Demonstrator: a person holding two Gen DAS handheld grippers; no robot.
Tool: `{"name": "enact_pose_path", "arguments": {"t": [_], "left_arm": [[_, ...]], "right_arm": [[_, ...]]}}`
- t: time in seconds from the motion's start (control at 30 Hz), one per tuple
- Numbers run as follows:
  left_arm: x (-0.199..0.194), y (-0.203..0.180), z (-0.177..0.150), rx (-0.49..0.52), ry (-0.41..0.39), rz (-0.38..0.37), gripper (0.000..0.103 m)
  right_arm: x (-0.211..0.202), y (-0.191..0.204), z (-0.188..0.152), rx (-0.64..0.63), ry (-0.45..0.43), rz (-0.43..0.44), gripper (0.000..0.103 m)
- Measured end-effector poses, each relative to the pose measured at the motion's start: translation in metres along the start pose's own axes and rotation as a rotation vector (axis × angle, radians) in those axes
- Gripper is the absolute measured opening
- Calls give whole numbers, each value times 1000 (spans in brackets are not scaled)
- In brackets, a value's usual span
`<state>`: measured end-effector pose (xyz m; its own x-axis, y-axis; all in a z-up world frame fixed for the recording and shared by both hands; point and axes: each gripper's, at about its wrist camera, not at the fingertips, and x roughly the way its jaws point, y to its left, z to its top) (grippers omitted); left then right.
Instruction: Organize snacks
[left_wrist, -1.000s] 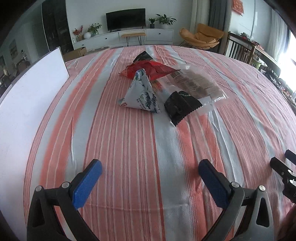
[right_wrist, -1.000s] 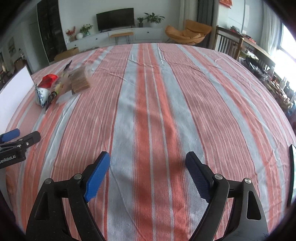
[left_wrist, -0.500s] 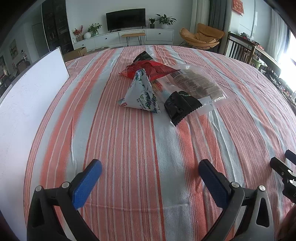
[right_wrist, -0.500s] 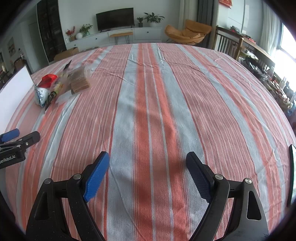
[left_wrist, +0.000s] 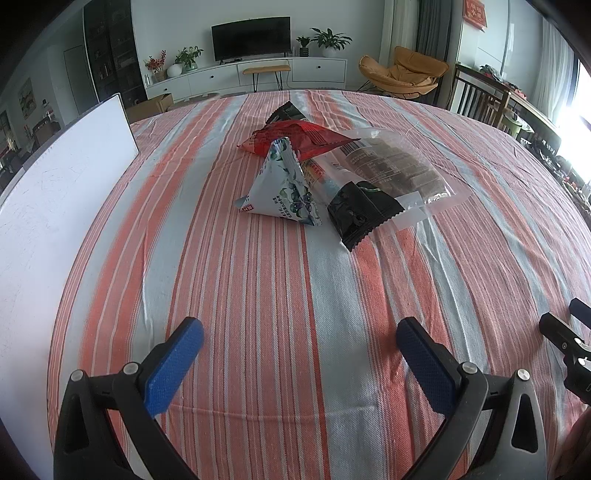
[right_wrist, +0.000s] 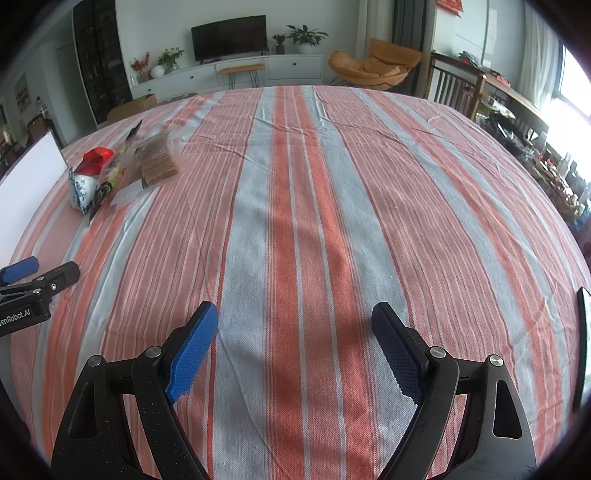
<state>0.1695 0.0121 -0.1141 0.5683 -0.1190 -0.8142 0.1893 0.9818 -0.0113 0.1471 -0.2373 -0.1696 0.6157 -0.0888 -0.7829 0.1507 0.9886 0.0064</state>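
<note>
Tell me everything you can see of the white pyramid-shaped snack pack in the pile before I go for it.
The pyramid pack is a small glossy pouch, white with blue-green leaf or berry print and a red mark at its near left corner. It stands upright on the striped cloth, crimped, serrated tip pointing up, apparently still sealed. It is the nearest left item in the pile: the red bag lies right behind it, and the black packet sits against its right side. Neither claw touches it. The right wrist view shows it too, at far left.
</note>
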Motion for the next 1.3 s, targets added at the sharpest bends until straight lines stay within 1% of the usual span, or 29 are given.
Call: {"name": "enact_pose_path", "arguments": {"t": [0.9, 0.97, 1.0, 1.07, 1.1, 1.17, 1.2, 1.3], "left_arm": [[0, 0, 0, 0, 0, 0, 103], [0, 0, 0, 0, 0, 0, 103], [0, 0, 0, 0, 0, 0, 103], [0, 0, 0, 0, 0, 0, 103], [0, 0, 0, 0, 0, 0, 103], [0, 0, 0, 0, 0, 0, 103], [0, 0, 0, 0, 0, 0, 103], [1, 0, 0, 0, 0, 0, 103]], "right_arm": [[-1, 0, -1, 1, 0, 0, 87], [-1, 0, -1, 3, 1, -13, 88], [0, 2, 0, 6, 3, -31, 90], [5, 8, 7, 18, 23, -40, 90], [9, 14, 13, 13, 34, -38, 90], [18, 25, 20, -10, 20, -18, 90], [23, 30, 23, -28, 12, 14, 95], [27, 35, 28, -45, 14, 32, 97]]}}
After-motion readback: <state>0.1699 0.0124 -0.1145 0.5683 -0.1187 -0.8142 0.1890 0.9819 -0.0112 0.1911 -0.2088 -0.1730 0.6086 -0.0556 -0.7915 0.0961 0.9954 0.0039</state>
